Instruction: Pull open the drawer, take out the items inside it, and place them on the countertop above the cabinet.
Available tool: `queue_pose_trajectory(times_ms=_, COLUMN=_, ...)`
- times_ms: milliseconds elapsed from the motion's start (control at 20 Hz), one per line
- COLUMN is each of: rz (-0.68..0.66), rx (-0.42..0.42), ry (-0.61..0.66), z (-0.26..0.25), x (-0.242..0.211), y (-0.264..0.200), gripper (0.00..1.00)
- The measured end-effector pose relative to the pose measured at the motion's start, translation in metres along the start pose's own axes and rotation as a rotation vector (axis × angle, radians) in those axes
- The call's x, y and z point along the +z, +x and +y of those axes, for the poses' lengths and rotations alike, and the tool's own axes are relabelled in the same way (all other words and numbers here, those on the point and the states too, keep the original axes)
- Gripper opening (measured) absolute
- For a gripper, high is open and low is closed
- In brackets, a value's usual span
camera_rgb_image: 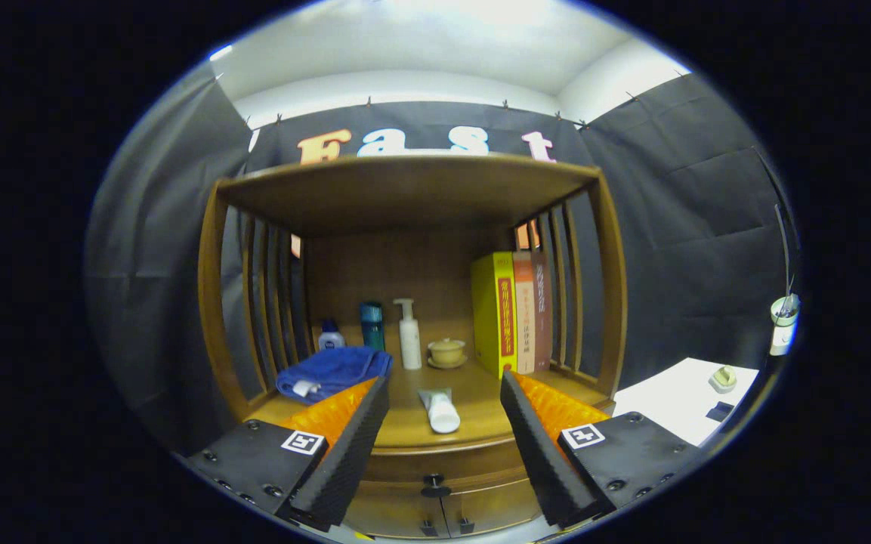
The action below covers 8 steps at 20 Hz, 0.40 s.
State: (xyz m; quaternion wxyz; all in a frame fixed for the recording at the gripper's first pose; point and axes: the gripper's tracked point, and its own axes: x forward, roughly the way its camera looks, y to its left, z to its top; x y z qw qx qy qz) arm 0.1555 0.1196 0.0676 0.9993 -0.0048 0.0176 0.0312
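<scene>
While jaws gape wide and empty, tube [440,410] near countertop [480,408] edge, drawer [435,467] below

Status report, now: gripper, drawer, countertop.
Gripper open, holding nothing, facing the cabinet. Drawer shut, knob between the fingers, untouched. White tube and blue cloth on the countertop.

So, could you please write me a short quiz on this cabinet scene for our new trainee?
1. True or false: the gripper is shut on the blue cloth.
2. What lies on the countertop just ahead of the fingers: A) white tube, B) spoon, C) plate?
3. Fill in: beside the pump bottle stands a small lidded ____ on a saucer.

Key: 1 false; 2 A; 3 cup.
</scene>
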Motion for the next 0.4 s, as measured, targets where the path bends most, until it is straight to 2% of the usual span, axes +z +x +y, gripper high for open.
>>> queue_pose_trajectory(times_ms=200, rz=0.029, rx=0.018, ry=0.020, z=-0.002, x=0.042, y=-0.025, gripper=0.99)
queue_pose_trajectory(times_ms=400, rz=0.058, rx=0.044, ry=0.024, z=0.001, x=0.055, y=-0.050, gripper=0.99)
